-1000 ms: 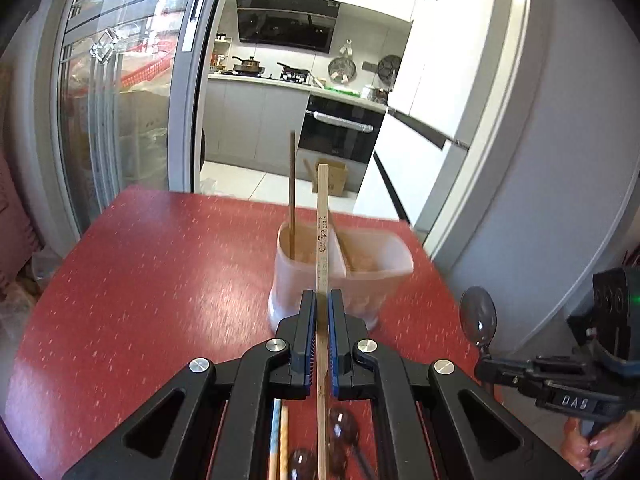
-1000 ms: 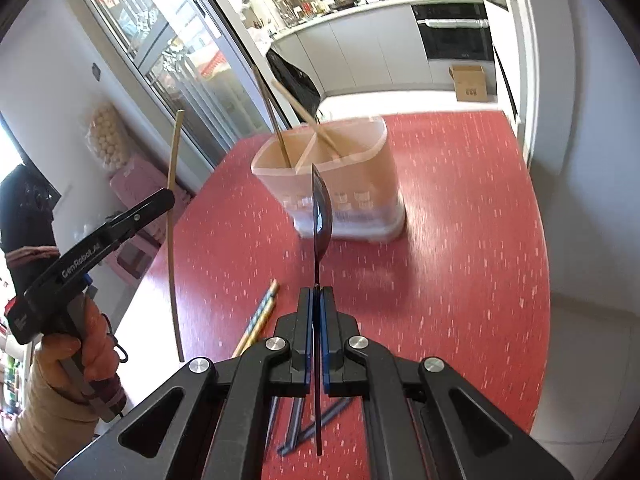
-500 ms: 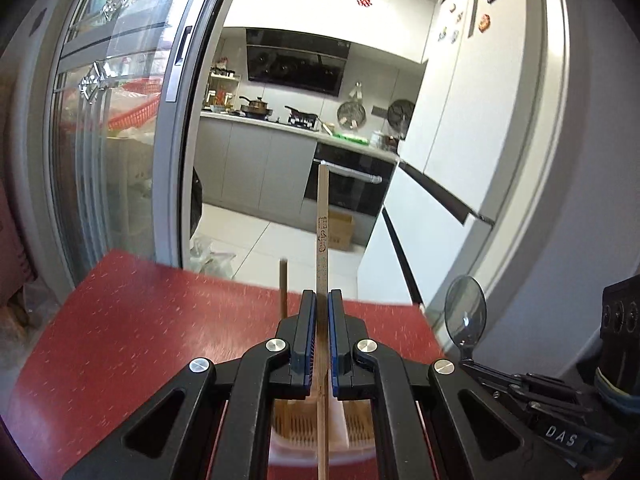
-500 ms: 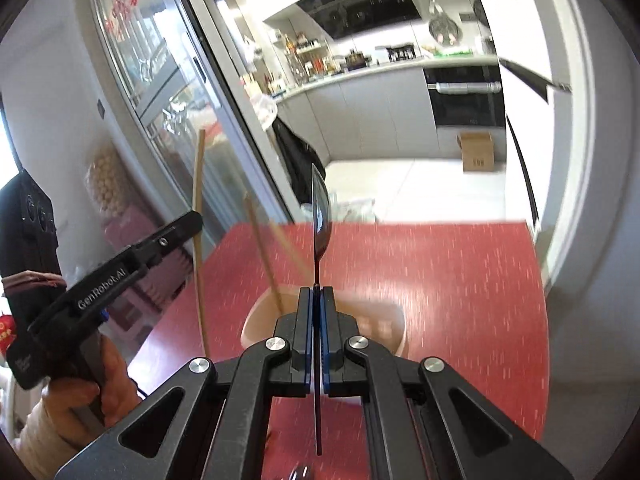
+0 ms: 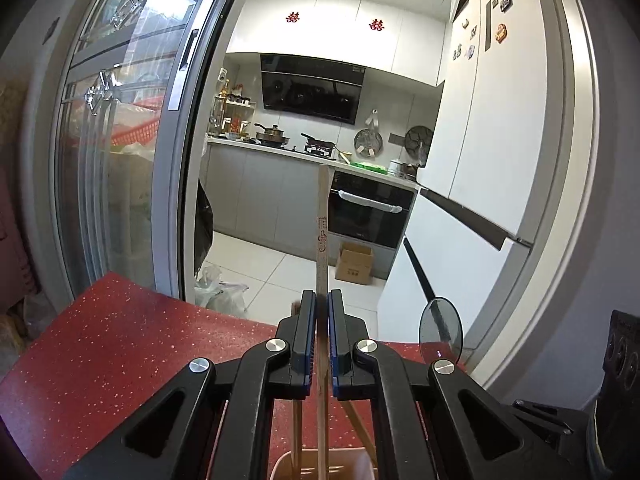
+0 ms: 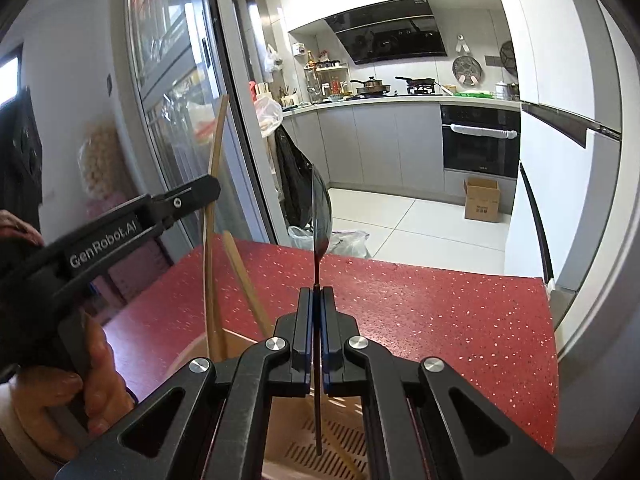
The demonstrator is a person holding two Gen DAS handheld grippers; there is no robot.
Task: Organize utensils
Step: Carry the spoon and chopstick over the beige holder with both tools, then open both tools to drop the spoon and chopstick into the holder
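My left gripper is shut on a wooden chopstick held upright, its lower end over the beige utensil holder just below. My right gripper is shut on a dark spoon, bowl up, handle end hanging over the holder's slotted bottom. Two chopsticks lean in the holder. The left gripper with its chopstick shows in the right wrist view. The spoon shows in the left wrist view.
The holder stands on a red speckled table whose far edge faces a kitchen. A glass sliding door is at left, a white fridge at right.
Both grippers have risen and moved over the holder, which has dropped from mid-frame to the bottom edge of both views. The utensils lying on the table are out of sight.
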